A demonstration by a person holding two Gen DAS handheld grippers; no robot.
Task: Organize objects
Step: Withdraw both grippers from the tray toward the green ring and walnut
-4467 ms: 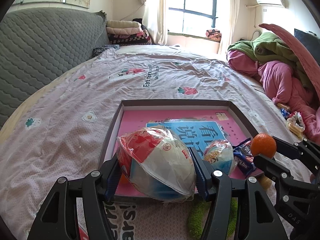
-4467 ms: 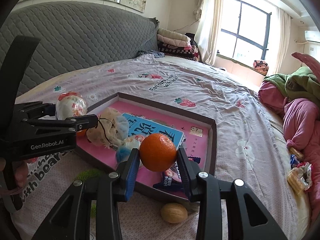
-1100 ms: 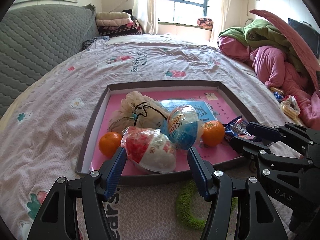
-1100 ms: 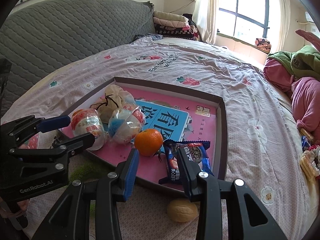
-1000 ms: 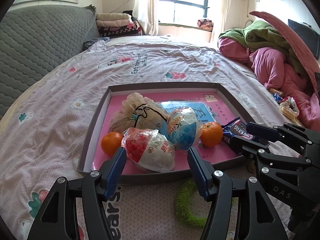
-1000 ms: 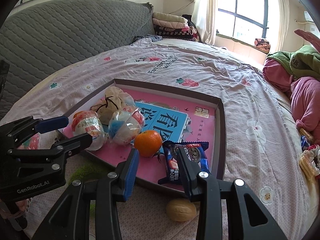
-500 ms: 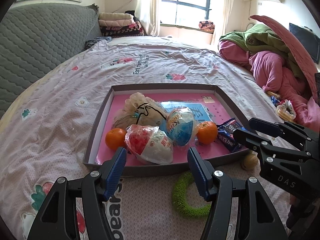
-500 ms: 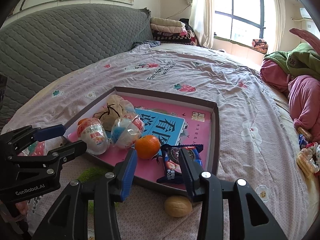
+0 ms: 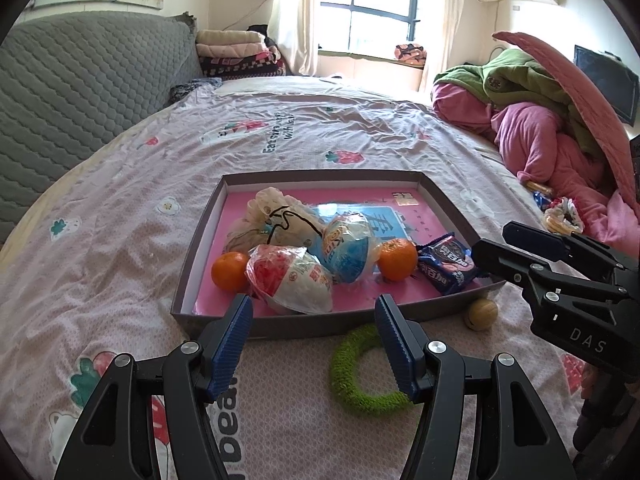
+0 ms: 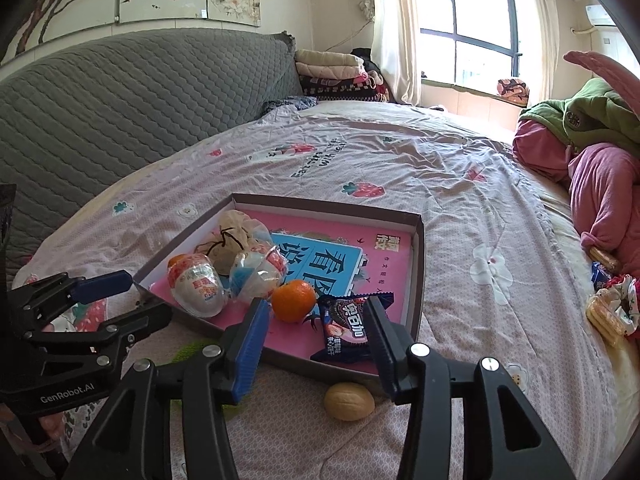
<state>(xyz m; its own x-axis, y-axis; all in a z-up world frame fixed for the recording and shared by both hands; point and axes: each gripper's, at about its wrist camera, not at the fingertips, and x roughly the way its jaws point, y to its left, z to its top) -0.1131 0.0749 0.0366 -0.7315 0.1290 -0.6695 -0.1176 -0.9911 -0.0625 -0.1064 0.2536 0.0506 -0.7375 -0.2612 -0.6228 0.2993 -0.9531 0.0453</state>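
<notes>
Clearing both grippers off the tray [image 9: 188, 272] | left gripper [image 9: 314, 344] spread, empty | right gripper [image 10: 316, 344] just opening, empty | next: walnut [image 10: 349, 401] and green ring [image 9: 360, 372] beside tray's near wall; approach low, centred.

Daylit window [image 9: 378, 12] beyond a bed [image 9: 304, 136] with grey headboard [image 10: 132, 96].

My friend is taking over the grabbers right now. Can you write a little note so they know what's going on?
Left tool: open, empty.
Right tool: empty, jaws just been opening.
In the tray: two oranges, three bagged snacks, a cookie pack.
Done: those are put away.
Left: walnut and green ring lie on the bed just outside the tray.
</notes>
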